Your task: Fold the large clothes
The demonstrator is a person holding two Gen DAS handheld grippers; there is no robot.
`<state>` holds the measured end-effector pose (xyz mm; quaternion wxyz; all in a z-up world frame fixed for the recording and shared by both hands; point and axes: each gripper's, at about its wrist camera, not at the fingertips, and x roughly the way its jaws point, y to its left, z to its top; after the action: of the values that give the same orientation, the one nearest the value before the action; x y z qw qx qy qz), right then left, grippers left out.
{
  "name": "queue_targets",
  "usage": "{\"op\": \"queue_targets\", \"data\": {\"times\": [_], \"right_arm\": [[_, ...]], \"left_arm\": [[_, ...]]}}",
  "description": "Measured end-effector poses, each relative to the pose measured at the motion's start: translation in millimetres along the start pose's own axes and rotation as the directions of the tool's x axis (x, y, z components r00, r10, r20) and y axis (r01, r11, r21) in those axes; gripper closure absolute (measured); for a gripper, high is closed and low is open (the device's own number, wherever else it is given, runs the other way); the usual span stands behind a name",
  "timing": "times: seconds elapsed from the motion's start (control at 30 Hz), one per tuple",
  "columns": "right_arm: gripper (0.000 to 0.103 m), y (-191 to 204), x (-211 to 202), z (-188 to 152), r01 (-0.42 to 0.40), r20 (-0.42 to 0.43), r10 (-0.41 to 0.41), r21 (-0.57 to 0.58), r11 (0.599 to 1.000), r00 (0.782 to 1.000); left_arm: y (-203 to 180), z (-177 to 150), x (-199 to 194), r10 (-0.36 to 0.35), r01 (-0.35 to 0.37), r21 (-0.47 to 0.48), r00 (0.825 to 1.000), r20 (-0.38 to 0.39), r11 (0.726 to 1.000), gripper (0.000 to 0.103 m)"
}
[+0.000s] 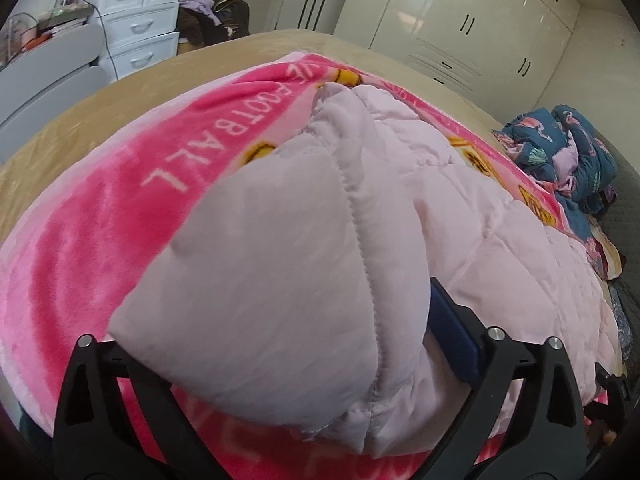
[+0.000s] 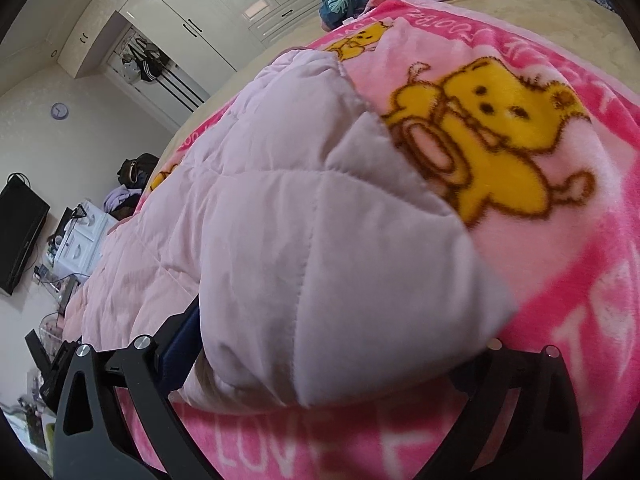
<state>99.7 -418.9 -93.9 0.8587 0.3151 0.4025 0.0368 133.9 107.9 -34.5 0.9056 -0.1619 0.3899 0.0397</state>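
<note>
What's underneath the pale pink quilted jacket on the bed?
The quilted jacket lies on a bright pink fleece blanket printed with yellow bears, spread over the beige bed cover. Whatever blanket print sits directly beneath the jacket is hidden.

Quilted pink jacket (image 1: 256,264) blurred at its near fold and covers the left tongs' (image 1: 288,360) left fingertip; the jacket's lower end is cut off by the frame. Right tongs (image 2: 320,360): right fingertip likewise buried under the jacket. Items atop the white drawers (image 1: 136,20) beyond the jacket too small to identify.
</note>
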Motion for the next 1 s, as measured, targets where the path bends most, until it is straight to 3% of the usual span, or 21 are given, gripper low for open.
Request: {"op": "queue_targets", "data": {"times": [0.27, 0.4, 0.53, 0.63, 0.8, 1.0], "right_arm": [[0.004, -15.1, -19.8, -2.2, -0.004, -0.005, 0.005, 0.018, 1.0, 1.0], [0.004, -21.5, -37.2, 2.0, 0.009, 0.005, -0.01, 0.022, 1.0, 1.0], [0.004, -11.1, -73.2, 5.4, 0.144, 0.12, -0.134, -0.076, 0.987, 0.984], [0.004, 7.7, -105.6, 9.7, 0.22, 0.264, -0.174, -0.155, 0.963, 0.949], [0.004, 70.0, -138.1, 5.8, 0.224, 0.4, -0.07, -0.353, 0.909, 0.914], [0.004, 123.4, -142.3, -8.3, 0.118, 0.363, 0.072, -0.474, 0.872, 0.929]], "left_arm": [[16.1, -2.5, -11.5, -0.018, 0.017, -0.065, 1.0, -0.012, 0.998, 0.009], [30.8, -2.6, -36.3, -0.033, 0.039, -0.127, 0.998, 0.051, 0.991, 0.009], [41.6, -2.8, -69.6, -0.004, 0.027, -0.163, 0.99, 0.139, 0.986, 0.009], [40.7, -3.1, -92.6, 0.026, -0.002, -0.128, 0.982, 0.185, 0.992, 0.009], [21.0, -5.5, -128.9, 0.056, -0.05, -0.031, 0.967, 0.25, 0.998, 0.009], [-2.7, -14.6, -153.1, 0.012, -0.02, 0.023, 0.957, 0.291, 1.0, 0.009]]}}
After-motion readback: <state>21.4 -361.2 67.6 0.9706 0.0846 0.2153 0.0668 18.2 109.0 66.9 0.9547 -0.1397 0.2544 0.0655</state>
